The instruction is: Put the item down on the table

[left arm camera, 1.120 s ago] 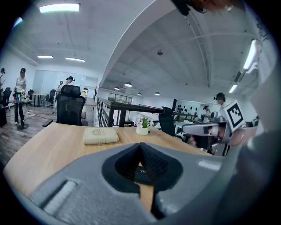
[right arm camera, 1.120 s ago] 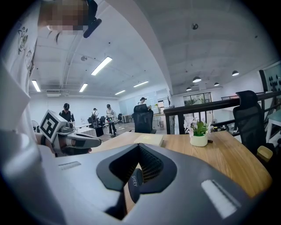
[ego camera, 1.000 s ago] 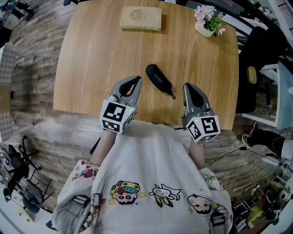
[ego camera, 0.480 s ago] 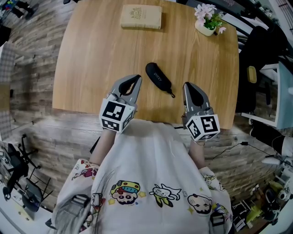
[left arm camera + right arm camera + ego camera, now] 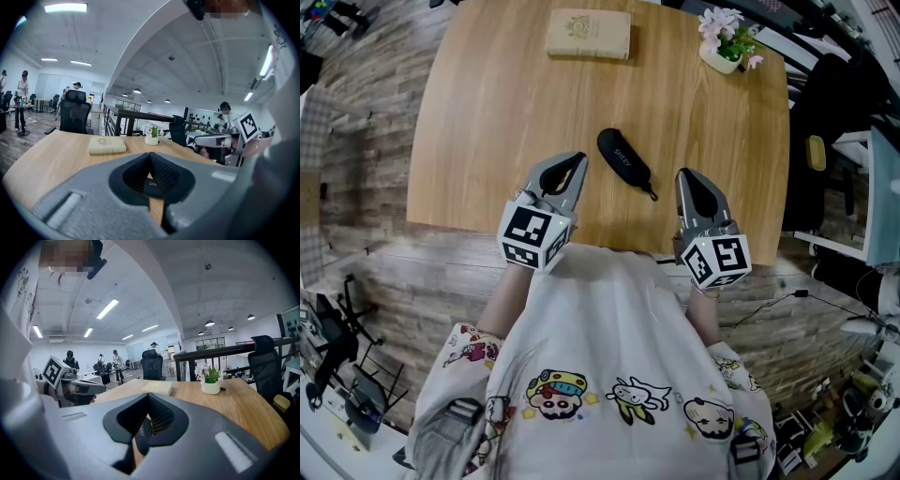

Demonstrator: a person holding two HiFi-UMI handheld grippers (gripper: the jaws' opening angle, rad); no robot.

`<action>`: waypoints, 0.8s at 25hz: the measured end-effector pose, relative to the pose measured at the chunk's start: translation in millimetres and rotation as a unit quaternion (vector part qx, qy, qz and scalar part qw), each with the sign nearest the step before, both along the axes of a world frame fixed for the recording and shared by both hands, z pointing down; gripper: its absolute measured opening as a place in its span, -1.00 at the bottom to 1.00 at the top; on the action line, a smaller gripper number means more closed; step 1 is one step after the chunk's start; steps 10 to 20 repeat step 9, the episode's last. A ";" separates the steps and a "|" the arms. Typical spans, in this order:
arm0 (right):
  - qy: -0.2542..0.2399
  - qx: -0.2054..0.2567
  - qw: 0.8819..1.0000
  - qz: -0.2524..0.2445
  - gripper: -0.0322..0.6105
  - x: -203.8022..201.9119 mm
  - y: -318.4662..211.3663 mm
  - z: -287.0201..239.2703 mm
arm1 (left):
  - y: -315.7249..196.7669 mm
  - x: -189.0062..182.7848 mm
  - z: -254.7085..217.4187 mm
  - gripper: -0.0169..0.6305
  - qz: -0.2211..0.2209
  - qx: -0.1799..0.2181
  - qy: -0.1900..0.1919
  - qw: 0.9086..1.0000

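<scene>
Already the long black oval zip case [image 5: 624, 161] lies flat on the round-cornered light wooden table [image 5: 487, 112], apart from both tools and a little ahead of the gap between them. The left gripper [image 5: 578, 159] and the right gripper [image 5: 685, 175] hover near the table's front edge, each with its jaws closed tip to tip on nothing. Through the hollow behind each pair of jaws only a sliver of the case shows, its white lettering cut off and unreadable, and the case's far end is hidden.
</scene>
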State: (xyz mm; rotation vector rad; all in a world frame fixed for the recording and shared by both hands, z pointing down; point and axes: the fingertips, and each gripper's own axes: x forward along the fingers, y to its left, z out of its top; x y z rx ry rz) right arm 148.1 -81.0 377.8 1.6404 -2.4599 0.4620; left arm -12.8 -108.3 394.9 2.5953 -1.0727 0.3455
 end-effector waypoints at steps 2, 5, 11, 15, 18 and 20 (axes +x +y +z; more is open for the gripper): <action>-0.001 0.000 1.000 0.001 -0.87 1.1 -0.4 -0.5 | -0.1 -0.1 -0.6 -0.95 0.004 0.001 -0.001 1.000; -0.004 0.000 1.000 0.003 -0.87 2.5 -1.0 -0.5 | -1.3 0.1 -1.3 -0.95 0.009 0.001 0.001 1.000; -0.004 -0.001 1.000 0.006 -0.87 4.2 -1.6 1.6 | -4.2 -0.5 -0.3 -0.95 0.010 -0.002 0.009 1.000; -0.004 -0.001 1.000 0.006 -0.87 4.2 -1.6 1.6 | -4.2 -0.5 -0.3 -0.95 0.010 -0.002 0.009 1.000; -0.004 -0.001 1.000 0.006 -0.87 4.2 -1.6 1.6 | -4.2 -0.5 -0.3 -0.95 0.010 -0.002 0.009 1.000; -0.004 -0.001 1.000 0.006 -0.87 4.2 -1.6 1.6 | -4.2 -0.5 -0.3 -0.95 0.010 -0.002 0.009 1.000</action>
